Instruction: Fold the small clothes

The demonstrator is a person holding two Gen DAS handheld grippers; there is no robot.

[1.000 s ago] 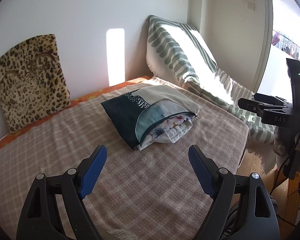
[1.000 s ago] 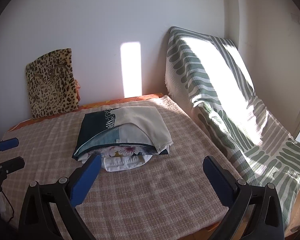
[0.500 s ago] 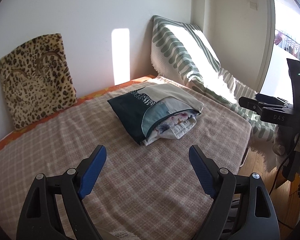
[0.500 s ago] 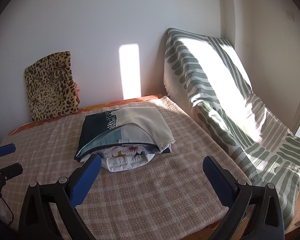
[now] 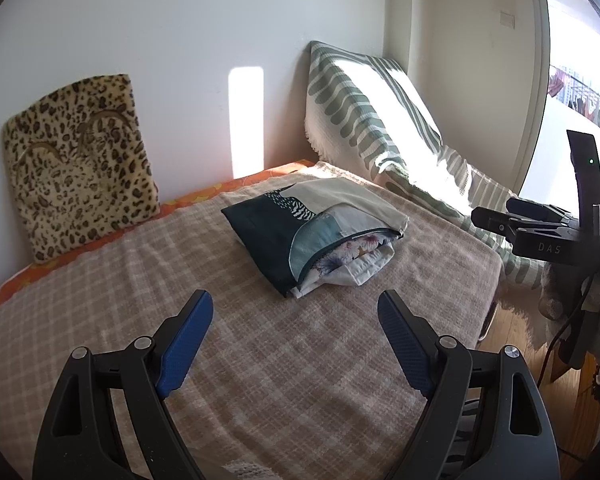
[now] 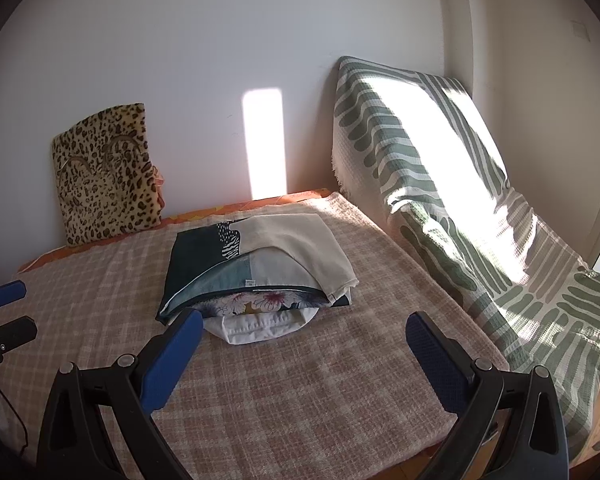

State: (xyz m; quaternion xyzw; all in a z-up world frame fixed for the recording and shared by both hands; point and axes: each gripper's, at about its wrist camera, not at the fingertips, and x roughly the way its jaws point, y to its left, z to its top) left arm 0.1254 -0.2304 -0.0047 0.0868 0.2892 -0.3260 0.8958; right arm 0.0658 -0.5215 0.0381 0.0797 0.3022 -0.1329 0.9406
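A folded stack of small clothes (image 5: 318, 230) (image 6: 256, 270) lies on the checked pink-beige cover (image 5: 260, 360) (image 6: 300, 380) of a low bed. Its top piece is dark teal and cream, with a floral piece and a white piece under it. My left gripper (image 5: 294, 312) hovers open in front of the stack, its blue pads apart and nothing between them. My right gripper (image 6: 302, 332) also stands open just short of the stack's front edge, empty. The right gripper's black body shows at the right edge of the left wrist view.
A leopard-print cushion (image 5: 80, 164) (image 6: 106, 174) leans on the white wall at the back left. A green-and-white striped throw (image 5: 380, 136) (image 6: 460, 208) covers a slanted rest on the right. Wooden floor (image 5: 508, 332) lies past the bed's right edge, beside a bright window (image 5: 580, 80).
The left wrist view has shifted slightly, so the stack and cushion sit a little further right in it. The right wrist view is nearly the same. Both grippers stay open.
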